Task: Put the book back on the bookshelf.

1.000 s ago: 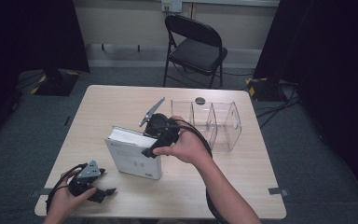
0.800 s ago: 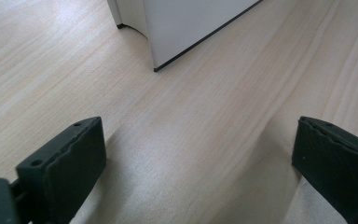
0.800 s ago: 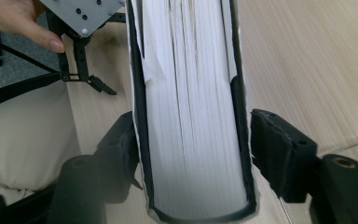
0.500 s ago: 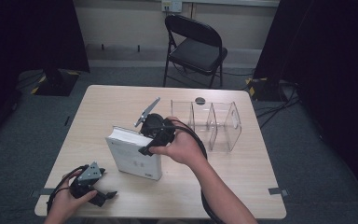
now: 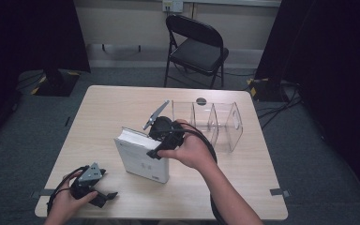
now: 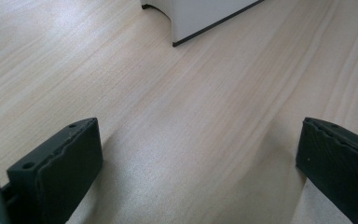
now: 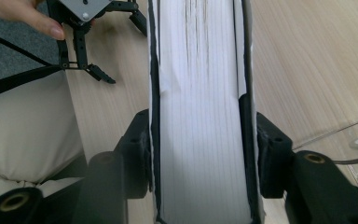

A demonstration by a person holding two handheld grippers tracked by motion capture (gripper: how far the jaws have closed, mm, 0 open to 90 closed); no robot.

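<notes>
Your right gripper [image 7: 198, 135] view alone shows its jaws clamped on the thick white book's [image 7: 199, 116] page edges; your left gripper [image 5: 104, 197] rests spread wide on the table [image 5: 243, 197].

A recording studio or lab set-up, black curtains [image 5: 33, 33] hung on both sides, grey carpet [image 5: 309, 154], a folding chair [image 5: 194, 49], cables [image 5: 272, 110] lay beside a lone wooden table [image 5: 108, 112].

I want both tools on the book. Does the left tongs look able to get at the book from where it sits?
Probably yes. The left tongs rests open near the table's front edge, with bare wood between it and the book. The right tongs grips only the book's top edge, leaving its near cover free.
</notes>
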